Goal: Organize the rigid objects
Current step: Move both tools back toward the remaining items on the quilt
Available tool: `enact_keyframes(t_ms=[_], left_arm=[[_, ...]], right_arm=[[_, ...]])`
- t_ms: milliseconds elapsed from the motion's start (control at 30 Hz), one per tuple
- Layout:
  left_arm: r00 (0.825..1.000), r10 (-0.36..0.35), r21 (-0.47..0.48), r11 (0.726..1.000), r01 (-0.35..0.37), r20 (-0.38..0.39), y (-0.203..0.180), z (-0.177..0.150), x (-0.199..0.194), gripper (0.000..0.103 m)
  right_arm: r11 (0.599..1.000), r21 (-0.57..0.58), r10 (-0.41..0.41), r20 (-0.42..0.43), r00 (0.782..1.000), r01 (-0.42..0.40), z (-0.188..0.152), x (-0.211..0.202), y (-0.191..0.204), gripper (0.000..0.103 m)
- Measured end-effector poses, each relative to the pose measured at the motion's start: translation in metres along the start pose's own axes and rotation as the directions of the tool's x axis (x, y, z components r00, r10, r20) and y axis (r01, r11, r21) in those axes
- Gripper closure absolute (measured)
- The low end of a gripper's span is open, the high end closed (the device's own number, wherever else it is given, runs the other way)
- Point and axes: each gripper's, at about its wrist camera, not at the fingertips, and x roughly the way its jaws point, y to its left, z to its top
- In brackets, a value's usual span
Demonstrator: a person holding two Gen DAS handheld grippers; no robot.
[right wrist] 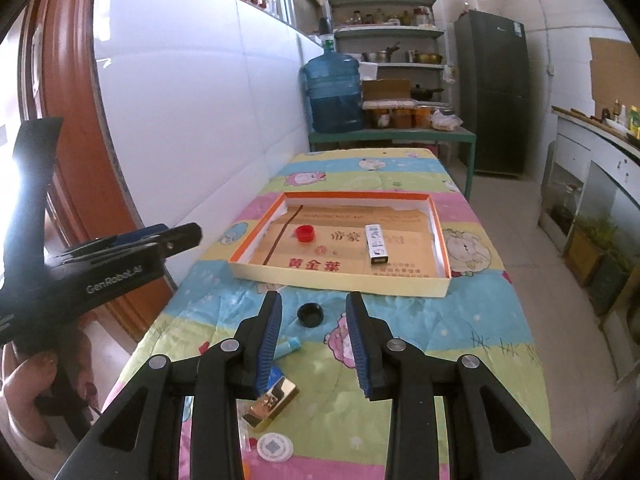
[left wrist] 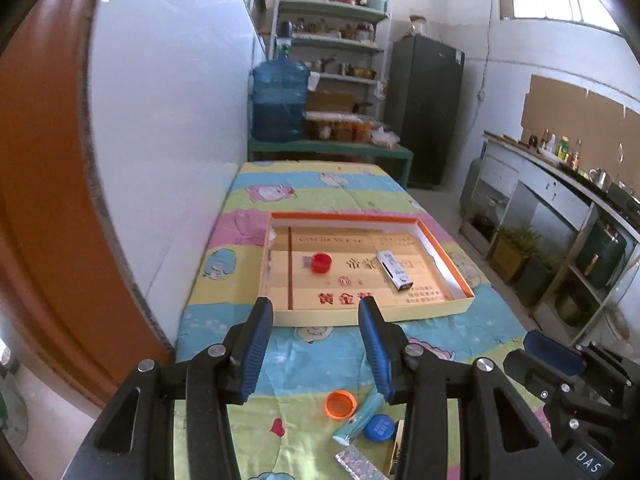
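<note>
Step in hand, as judged: between picks. Tray [right wrist: 440,236] on the table [right wrist: 460,320] already holds a red cap [right wrist: 305,233] and a white box [right wrist: 376,243]. Left gripper [left wrist: 316,312]: jaws apart, nothing btwn them. Right gripper [right wrist: 314,306]: jaws apart, empty. Loose items remain near the front edge: black cap [right wrist: 310,313] just ahead of the right gripper; orange cap [left wrist: 341,403], blue cap [left wrist: 379,427], teal tube [left wrist: 356,420] and gold lighter [right wrist: 272,402] beneath the grippers. Next move calls for lowering one gripper over a loose item, e.g. the black cap, w/ jaws straddling it, then closing.
</note>
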Motion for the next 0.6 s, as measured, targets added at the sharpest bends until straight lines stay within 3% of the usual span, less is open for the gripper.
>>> enact_keyframes(t_ms=[33,67,100,300,500,600], left_arm=[[1.000,-0.003,0.001,1.000,0.003,0.024,0.000,-0.003,-0.006,0.058],[0.999,-0.006,0.004,1.000,0.006,0.051,0.000,-0.007,-0.012,0.058],[0.998,-0.007,0.007,1.000,0.007,0.068,0.000,-0.010,-0.017,0.058],[0.998,0.025,0.023,0.999,-0.026,0.054,-0.002,-0.028,-0.026,0.058],[0.999,0.002,0.030,1.000,-0.004,0.054,-0.001,-0.044,-0.038,0.058],[0.999,0.007,0.034,0.999,-0.008,0.046,-0.001,-0.055,-0.043,0.058]], right_arm=[[1.000,-0.002,-0.004,-0.003,1.000,0.004,-0.002,-0.001,0.001,0.060],[1.000,-0.005,-0.005,-0.006,1.000,0.005,-0.006,-0.003,0.001,0.040],[1.000,-0.009,-0.002,-0.007,1.000,0.002,-0.009,-0.004,0.002,0.033],[1.000,-0.024,-0.011,-0.029,1.000,0.011,-0.029,-0.008,0.007,0.032],[0.996,-0.059,-0.060,0.009,0.998,0.061,-0.045,-0.018,0.012,0.031],[0.996,-0.085,-0.035,-0.004,0.999,0.034,-0.057,-0.016,0.015,0.027]])
